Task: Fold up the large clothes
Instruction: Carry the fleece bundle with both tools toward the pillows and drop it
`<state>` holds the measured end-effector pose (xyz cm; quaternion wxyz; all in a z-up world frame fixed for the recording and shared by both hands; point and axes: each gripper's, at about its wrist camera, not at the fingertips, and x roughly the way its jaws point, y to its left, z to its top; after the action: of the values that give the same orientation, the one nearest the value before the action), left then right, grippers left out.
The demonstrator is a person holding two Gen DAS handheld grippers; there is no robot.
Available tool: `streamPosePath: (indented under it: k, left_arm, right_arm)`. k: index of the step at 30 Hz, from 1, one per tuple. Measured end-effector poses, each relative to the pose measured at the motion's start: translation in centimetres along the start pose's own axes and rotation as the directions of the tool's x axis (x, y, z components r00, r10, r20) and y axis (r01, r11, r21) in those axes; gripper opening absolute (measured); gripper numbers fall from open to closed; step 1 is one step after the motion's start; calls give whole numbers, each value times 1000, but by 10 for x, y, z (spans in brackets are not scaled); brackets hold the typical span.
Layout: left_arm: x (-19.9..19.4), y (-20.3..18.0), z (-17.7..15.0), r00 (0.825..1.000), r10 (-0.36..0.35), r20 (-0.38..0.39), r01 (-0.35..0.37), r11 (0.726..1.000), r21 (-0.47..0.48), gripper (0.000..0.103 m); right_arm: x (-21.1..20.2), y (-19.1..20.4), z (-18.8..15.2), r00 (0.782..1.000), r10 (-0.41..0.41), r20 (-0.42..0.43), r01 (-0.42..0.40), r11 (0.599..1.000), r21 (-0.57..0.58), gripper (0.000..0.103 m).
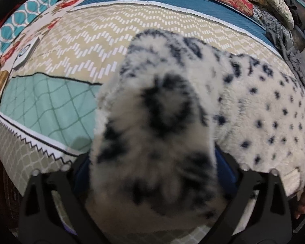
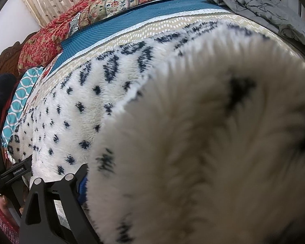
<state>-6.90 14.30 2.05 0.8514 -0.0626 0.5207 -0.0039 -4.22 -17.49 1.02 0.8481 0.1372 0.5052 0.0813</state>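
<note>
Fleece garment, white with dark spots, lies across the patterned bedspread. Left gripper: jaws wide, a thick bunch of fleece between them; pad contact not discernible. Right gripper: fleece covers the lens, state cannot be told. Risk: bulky pile slips free mid-fold, the edge drops unevenly. No containers in view.

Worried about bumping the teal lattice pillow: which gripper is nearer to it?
Left. The left gripper sits close beside the teal pillow; the right gripper is farther off, across the fleece.
</note>
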Motion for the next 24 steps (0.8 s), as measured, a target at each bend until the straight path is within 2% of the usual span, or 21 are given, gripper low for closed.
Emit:
streamPosePath:
  k: [2,3,5,8,11,14,17,24]
  left_arm:
    - [-7,-8,-1,1000,-18,-6,18,1000,14,65]
    - [-11,-12,-1,1000,-14,-4,14,999,34,61]
    - [-17,-19,-2,1000,-1,1,1,998,67,46]
    - [-27,-24,-1,1000,-16,3,15,997,75,34]
    - [-42,-21,4,996,-83,22,82,995,51,31]
    - [-60,-14,13,984,-173,47,172,985,14,30]
    - [-83,-10,23,962,-254,98,254,967,8,30]
    - [-115,1,40,932,-287,220,290,957,20,30]
  right_arm:
    - [-5,3,1,1000,-2,1,2,1000,-15,106]
    - [-7,7,1,1000,1,6,0,1000,-29,103]
    - [-12,13,1,1000,-9,21,11,997,-72,92]
    - [-23,23,-1,998,-24,50,30,990,-140,79]
    - [-37,29,0,995,-20,93,36,984,-177,68]
    - [-56,39,3,987,-2,161,38,975,-221,65]
    - [-71,52,8,977,27,213,29,967,-255,65]
    - [-91,93,31,946,97,310,25,930,-367,65]
